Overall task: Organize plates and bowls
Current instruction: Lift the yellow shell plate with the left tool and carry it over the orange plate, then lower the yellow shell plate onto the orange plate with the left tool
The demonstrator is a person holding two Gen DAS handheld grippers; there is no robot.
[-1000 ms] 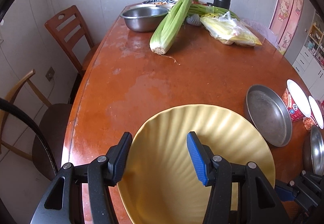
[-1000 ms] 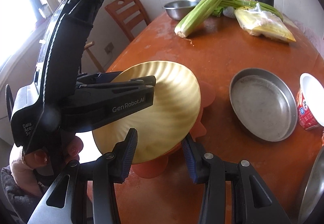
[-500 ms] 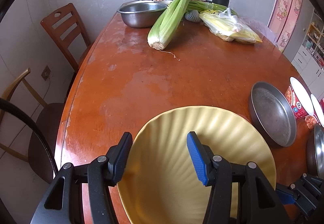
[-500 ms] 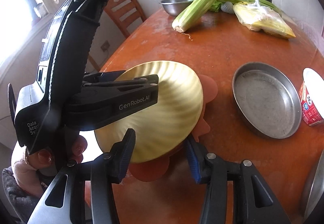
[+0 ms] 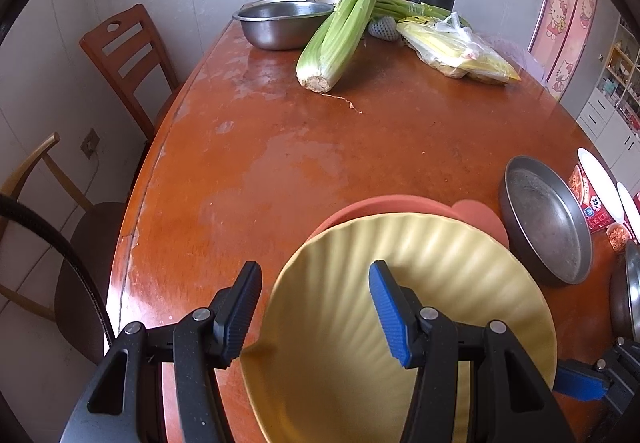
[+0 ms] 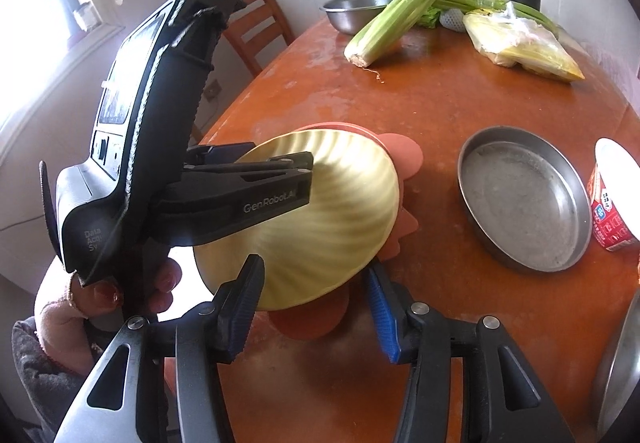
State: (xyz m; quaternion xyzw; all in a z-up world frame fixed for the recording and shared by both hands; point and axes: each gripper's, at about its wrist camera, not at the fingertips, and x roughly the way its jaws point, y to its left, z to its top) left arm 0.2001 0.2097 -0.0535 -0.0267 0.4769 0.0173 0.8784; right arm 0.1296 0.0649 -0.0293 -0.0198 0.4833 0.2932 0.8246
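Near the table's point(image 5: 280, 147) front edge, I hold the yellow ridged plate point(image 5: 420, 283) tilted in my left gripper point(image 5: 314, 313), one pad inside the dish and one beneath its rim. It leans over an orange flower-shaped plate point(image 6: 400, 153) lying on the wood. My right gripper point(image 6: 316, 313) is opening, its blue pads either side of both plates' near edge, touching neither. A steel pan point(image 6: 524, 203) sits just beside.
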